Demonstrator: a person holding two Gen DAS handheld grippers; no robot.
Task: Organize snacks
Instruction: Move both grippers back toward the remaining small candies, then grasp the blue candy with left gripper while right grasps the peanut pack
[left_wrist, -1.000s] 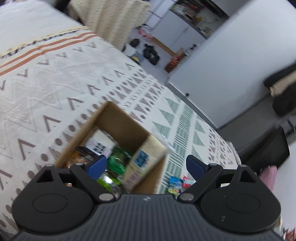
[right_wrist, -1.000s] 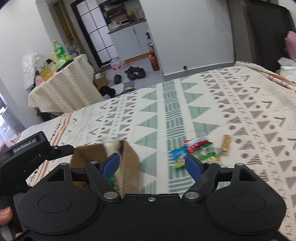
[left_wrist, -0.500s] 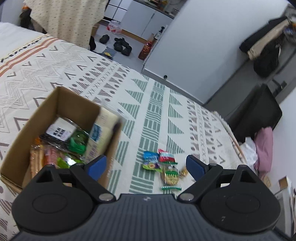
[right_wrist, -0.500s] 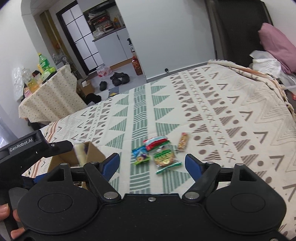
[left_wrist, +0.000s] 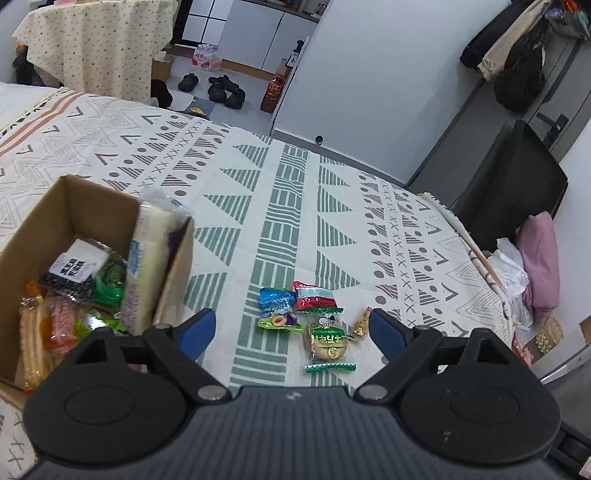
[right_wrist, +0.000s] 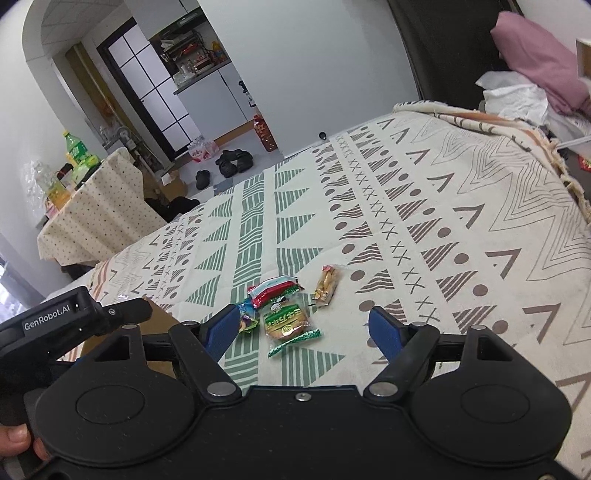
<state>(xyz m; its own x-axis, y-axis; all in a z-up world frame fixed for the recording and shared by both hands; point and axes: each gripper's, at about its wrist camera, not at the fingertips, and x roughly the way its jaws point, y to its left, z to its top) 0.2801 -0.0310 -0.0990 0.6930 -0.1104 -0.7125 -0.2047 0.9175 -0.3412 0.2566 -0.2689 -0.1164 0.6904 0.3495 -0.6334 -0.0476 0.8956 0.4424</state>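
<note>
A cardboard box (left_wrist: 70, 206) holding several snack packs stands on the patterned bedspread at the left of the left wrist view, with a tall pale pack (left_wrist: 147, 251) leaning on its right wall. A small cluster of loose snacks lies on the spread: a blue pack (left_wrist: 276, 309), a red-and-white pack (left_wrist: 314, 298), a green-labelled cookie pack (left_wrist: 328, 341) and a small yellow pack (left_wrist: 361, 325). My left gripper (left_wrist: 293, 328) is open and empty above them. My right gripper (right_wrist: 304, 328) is open and empty, over the cookie pack (right_wrist: 286, 321). The box corner (right_wrist: 159, 321) shows behind the left gripper body.
The bedspread (right_wrist: 443, 221) stretches wide to the right. A pink pillow (left_wrist: 543, 258) and white cloth lie off the bed's far right edge. A cloth-covered table (left_wrist: 96, 40) with bottles and shoes on the floor (left_wrist: 225, 88) stand beyond the bed.
Both grippers have swung right from the box toward the loose snack cluster, which now sits between the fingers in each view. The pale pack stays in the box. Both stay open.
</note>
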